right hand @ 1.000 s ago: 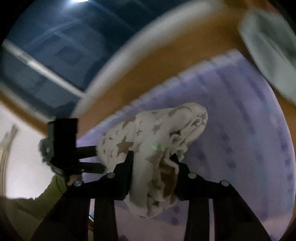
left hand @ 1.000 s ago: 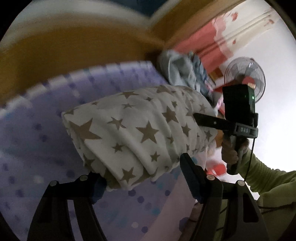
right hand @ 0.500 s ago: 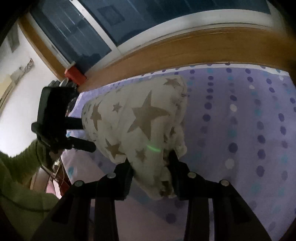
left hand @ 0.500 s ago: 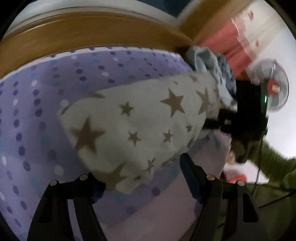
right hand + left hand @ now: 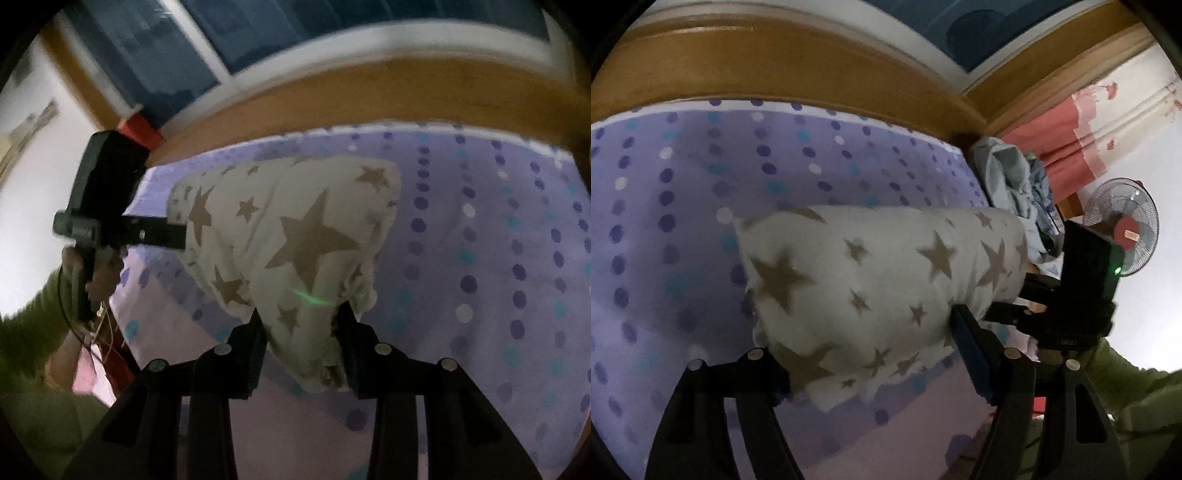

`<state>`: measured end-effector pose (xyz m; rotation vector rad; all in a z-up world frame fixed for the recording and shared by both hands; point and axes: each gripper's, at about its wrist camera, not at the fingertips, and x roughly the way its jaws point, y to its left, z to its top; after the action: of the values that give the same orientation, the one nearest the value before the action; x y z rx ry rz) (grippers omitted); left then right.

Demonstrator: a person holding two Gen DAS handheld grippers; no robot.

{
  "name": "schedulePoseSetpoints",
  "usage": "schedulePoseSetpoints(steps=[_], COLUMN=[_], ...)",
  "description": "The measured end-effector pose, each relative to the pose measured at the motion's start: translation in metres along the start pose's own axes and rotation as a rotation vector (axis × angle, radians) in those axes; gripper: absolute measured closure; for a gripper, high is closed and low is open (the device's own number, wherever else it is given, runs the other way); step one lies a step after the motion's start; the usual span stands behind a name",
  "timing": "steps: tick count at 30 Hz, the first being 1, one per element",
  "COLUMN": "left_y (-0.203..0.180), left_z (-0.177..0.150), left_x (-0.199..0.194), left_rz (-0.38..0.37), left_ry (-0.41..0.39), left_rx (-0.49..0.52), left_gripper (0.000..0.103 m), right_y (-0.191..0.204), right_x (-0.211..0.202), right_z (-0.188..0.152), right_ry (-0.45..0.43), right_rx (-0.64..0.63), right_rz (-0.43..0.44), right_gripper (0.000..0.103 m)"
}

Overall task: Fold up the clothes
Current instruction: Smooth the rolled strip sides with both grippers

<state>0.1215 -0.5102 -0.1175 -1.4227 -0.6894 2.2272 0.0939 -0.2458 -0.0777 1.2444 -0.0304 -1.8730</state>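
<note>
The star-print garment (image 5: 886, 288), white with tan stars and bunched into a long roll, is held between the two grippers above the purple dotted bedsheet (image 5: 683, 206). The left gripper (image 5: 871, 363) has its fingers spread wide with one end of the roll sitting between them, while the right gripper (image 5: 301, 328) pinches the other end tightly between its fingers. Beyond the garment's right-gripper end lie a heap of pale blue clothes (image 5: 1012, 177) and a standing fan (image 5: 1123, 236).
</note>
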Motion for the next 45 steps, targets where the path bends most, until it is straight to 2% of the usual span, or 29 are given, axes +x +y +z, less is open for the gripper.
schedulePoseSetpoints(steps=[2, 6, 8, 11, 13, 15, 18, 20, 22, 24, 28, 32, 36, 39, 41, 43, 45], left_y=[0.001, -0.013, -0.025, -0.028, -0.021, -0.010, 0.000, 0.004, 0.008, 0.011, 0.017, 0.020, 0.025, 0.024, 0.014, -0.002, -0.021], left_z=[0.013, 0.046, 0.061, 0.069, 0.069, 0.067, 0.057, 0.043, 0.030, 0.015, -0.009, -0.023, -0.016, -0.006, -0.009, -0.025, -0.046], left_x=[0.001, 0.000, 0.009, 0.027, 0.034, 0.032, 0.008, -0.009, -0.022, -0.035, -0.058, -0.066, -0.069, -0.078, -0.090, -0.097, -0.100], left_rz=[-0.003, 0.013, 0.018, 0.064, 0.088, 0.079, 0.028, 0.019, 0.026, 0.045, 0.087, 0.143, 0.186, 0.234, 0.273, 0.291, 0.322], left_ry=[0.009, 0.045, 0.083, 0.140, 0.164, 0.158, 0.082, 0.021, -0.028, -0.085, -0.206, -0.309, -0.373, -0.414, -0.453, -0.477, -0.491], left_rx=[0.008, 0.114, 0.182, 0.234, 0.237, 0.209, 0.155, 0.128, 0.090, 0.027, -0.115, -0.250, -0.338, -0.398, -0.429, -0.444, -0.463], left_gripper=[0.029, 0.029, 0.029, 0.029, 0.029, 0.029, 0.029, 0.029, 0.029, 0.029, 0.029, 0.029, 0.029, 0.029, 0.029, 0.029, 0.029], right_y=[0.003, 0.022, 0.050, 0.082, 0.096, 0.100, 0.098, 0.101, 0.103, 0.102, 0.094, 0.080, 0.066, 0.057, 0.056, 0.057, 0.056], right_x=[0.001, 0.003, 0.015, 0.043, 0.055, 0.062, 0.061, 0.053, 0.043, 0.030, 0.004, 0.009, 0.018, 0.057, 0.077, 0.088, 0.094], right_z=[0.002, -0.004, -0.016, -0.025, -0.023, -0.021, -0.024, -0.027, -0.029, -0.029, -0.014, 0.016, 0.046, 0.063, 0.068, 0.069, 0.068], right_ry=[0.037, 0.116, 0.157, 0.206, 0.219, 0.230, 0.250, 0.283, 0.319, 0.350, 0.399, 0.409, 0.425, 0.494, 0.555, 0.601, 0.630], right_rx=[0.048, 0.108, 0.096, 0.064, 0.011, -0.002, -0.001, -0.072, -0.150, -0.217, -0.382, -0.511, -0.619, -0.556, -0.513, -0.482, -0.470], right_rz=[0.048, 0.157, 0.195, 0.257, 0.264, 0.280, 0.275, 0.235, 0.179, 0.146, 0.169, 0.208, 0.253, 0.327, 0.408, 0.485, 0.523], right_gripper=[0.067, 0.072, 0.072, 0.072, 0.072, 0.071, 0.068, 0.063, 0.050, 0.045, 0.044, 0.042, 0.042, 0.042, 0.042, 0.040, 0.036])
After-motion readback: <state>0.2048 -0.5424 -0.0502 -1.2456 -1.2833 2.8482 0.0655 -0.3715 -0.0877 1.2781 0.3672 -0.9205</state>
